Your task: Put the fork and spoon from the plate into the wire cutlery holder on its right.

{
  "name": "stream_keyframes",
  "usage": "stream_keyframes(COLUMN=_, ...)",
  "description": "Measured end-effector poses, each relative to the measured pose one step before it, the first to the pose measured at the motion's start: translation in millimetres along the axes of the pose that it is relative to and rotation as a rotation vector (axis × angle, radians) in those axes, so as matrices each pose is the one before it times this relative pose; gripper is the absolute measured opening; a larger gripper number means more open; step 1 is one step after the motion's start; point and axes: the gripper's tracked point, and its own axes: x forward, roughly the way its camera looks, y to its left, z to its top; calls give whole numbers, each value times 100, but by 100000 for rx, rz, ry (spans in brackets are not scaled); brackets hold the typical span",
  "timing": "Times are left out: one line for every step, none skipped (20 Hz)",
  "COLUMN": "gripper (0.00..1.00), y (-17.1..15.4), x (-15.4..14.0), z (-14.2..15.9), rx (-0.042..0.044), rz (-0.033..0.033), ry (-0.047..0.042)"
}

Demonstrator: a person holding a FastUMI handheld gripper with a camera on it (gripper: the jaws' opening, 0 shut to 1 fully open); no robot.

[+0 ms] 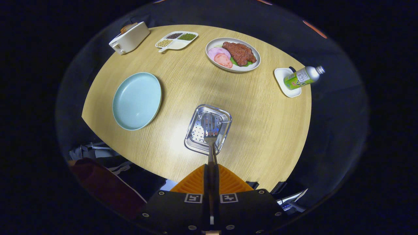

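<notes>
Pinched together on the handle of a fork (211, 130), our gripper (211, 174) holds the utensil straight out along its two fingers, tines forward, so that the head hangs over the metal cutlery holder (225, 118). We judge the grip is taken far back on the handle for a reason: it leaves the whole head free to go into the holder before the fingers come near its rim. The holder shows as a rounded square with a perforated floor and bright raised walls; the tines lie inside its outline, though we cannot tell whether they touch the floor or hang above it. To the holder's left, a little apart from it, lies the pale blue plate (137, 100), and its face is bare, which suggests the fork is the last or only piece off it; we see no spoon on the plate, and whether one already sits in the holder under the fork we cannot make out. Beyond, on the far side of the wooden table (261, 137), stand things that have no part in this job: a white toaster (129, 38), a divided dish of beans (177, 40), a plate of steak and ham (233, 54), and a green-labelled bottle (302, 77) leaning on a small white dish (284, 85). They are well apart from the holder, so the way ahead looks unobstructed.
</notes>
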Motion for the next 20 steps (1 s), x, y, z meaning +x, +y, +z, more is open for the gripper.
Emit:
stream_keyframes(gripper=5, y=102, x=342, z=267, rx=-912, rz=220, ry=1331)
stream_keyframes(gripper=5, y=108, x=346, z=161, rx=-784, rz=224, ry=1357)
stream_keyframes(gripper=5, y=195, x=265, z=231, rx=-1153, rz=341, ry=1338)
stream_keyframes(gripper=5, y=80, x=315, z=143, rx=-1175, rz=-2, ry=1233)
stream_keyframes(gripper=5, y=185, x=286, z=230, rx=-1055, rz=-285, ry=1249)
stream_keyframes(gripper=5, y=783, x=433, z=481, rx=-1171, rz=-297, ry=883)
stream_keyframes(gripper=5, y=77, x=297, z=347, rx=-921, rz=-350, ry=158)
stream_keyframes(gripper=5, y=-46, x=322, z=221, rx=-541, rz=-868, ry=303)
stream_keyframes(gripper=5, y=39, x=273, z=206, rx=-434, rz=-440, ry=218)
stream_keyframes(gripper=5, y=-62, x=364, z=11, rx=50, rz=-699, ry=476)
stream_keyframes(gripper=5, y=48, x=97, z=-176, rx=-40, rz=-342, ry=1053)
stream_keyframes(gripper=6, y=-32, x=-81, z=99, rx=-433, rz=52, ry=-954)
stream_keyframes(gripper=7, y=-46, x=-51, z=-21, rx=697, rz=73, ry=-444)
stream_keyframes(gripper=8, y=34, x=-10, z=43, rx=1716, rz=507, ry=-827)
stream_keyframes(gripper=9, y=77, x=-175, z=78, rx=1536, rz=668, ry=-867)
stream_keyframes(gripper=11, y=-125, x=-211, z=-53, rx=1132, rz=81, ry=-1361)
stream_keyframes(gripper=13, y=-160, x=-302, z=5, rx=738, rz=-155, ry=-980)
stream_keyframes(gripper=16, y=-30, x=-166, z=-157, rx=891, rz=322, ry=-868)
stream_keyframes(gripper=16, y=-44, x=-329, z=-37, rx=988, rz=270, ry=-1194)
stream_keyframes(gripper=21, y=-173, x=-247, z=2, rx=1435, rz=52, ry=-1734)
